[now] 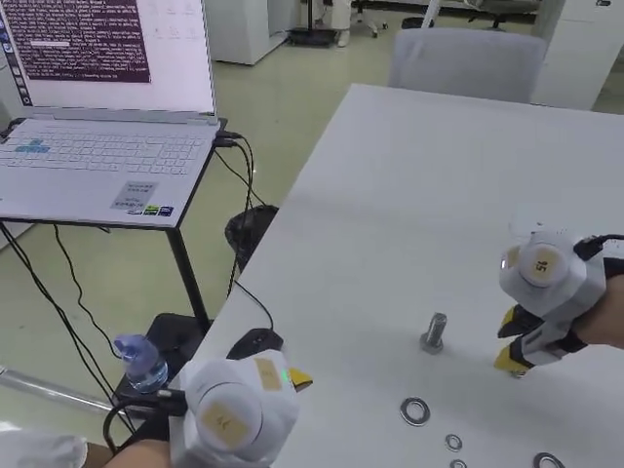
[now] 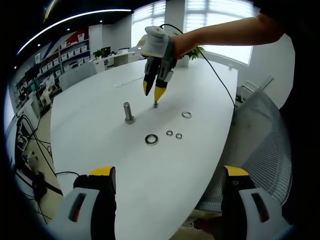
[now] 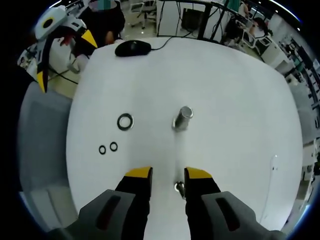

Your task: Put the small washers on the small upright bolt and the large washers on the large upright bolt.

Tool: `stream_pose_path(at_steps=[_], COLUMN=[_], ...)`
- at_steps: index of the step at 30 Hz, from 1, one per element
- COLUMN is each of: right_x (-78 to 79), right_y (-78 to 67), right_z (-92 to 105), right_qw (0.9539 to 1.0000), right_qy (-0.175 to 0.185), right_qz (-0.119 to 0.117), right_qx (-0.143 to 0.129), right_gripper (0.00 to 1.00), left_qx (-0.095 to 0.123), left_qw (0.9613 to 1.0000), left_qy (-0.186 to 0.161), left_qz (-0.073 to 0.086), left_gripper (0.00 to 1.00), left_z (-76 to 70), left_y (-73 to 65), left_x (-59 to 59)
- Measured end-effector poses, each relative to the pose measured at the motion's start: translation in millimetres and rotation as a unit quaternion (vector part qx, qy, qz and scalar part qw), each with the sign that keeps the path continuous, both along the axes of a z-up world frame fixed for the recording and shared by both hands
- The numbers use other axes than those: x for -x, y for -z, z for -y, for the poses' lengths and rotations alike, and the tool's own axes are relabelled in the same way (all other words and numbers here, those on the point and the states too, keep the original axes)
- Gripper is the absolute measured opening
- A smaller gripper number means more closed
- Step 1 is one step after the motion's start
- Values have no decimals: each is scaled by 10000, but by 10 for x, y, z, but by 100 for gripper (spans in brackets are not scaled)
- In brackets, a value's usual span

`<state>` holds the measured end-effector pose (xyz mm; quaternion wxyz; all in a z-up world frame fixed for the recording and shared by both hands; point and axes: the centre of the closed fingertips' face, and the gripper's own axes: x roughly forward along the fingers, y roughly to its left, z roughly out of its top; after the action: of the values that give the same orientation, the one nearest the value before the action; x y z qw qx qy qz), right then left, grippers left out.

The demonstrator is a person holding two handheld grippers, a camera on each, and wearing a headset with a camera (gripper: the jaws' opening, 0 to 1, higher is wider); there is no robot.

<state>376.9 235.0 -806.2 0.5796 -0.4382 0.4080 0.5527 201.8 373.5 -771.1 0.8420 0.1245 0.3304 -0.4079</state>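
Right gripper view: right hand-held gripper (image 3: 167,174), jaws slightly apart, stands over the small bolt (image 3: 179,188), upright on the tabletop (image 3: 225,85) near the large bolt (image 3: 183,118). Washers (image 3: 125,121) lie flat left of the large bolt, probably nearer this gripper than the wide-open left hand-held gripper (image 2: 169,172).

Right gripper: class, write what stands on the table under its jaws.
Under the right gripper, the small upright bolt stands on the white table, close beside one jaw. That jaw covers part of the bolt's base.
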Motion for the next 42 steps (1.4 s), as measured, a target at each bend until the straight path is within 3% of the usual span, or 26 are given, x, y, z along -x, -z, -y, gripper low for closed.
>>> stream_pose_path(at_steps=[11, 25, 36, 42], right_x=[256, 569, 733, 813], right_y=[1, 84, 282, 472], right_z=[-97, -174, -183, -175], right_qw=[9997, 9995, 9993, 9992], right_qy=[-202, -205, -142, -117], right_qz=[-59, -125, -253, -322], right_qx=[-78, -193, -238, -223], right_gripper=[27, 26, 25, 24], left_qx=[33, 52, 51, 91], left_qw=[10000, 9999, 10000, 9999], left_qy=[41, 50, 57, 89], left_qz=[23, 72, 63, 89], left_gripper=[87, 87, 87, 87], left_z=[75, 58, 25, 39], left_y=[-6, -35, -14, -26], left_x=[33, 50, 44, 45])
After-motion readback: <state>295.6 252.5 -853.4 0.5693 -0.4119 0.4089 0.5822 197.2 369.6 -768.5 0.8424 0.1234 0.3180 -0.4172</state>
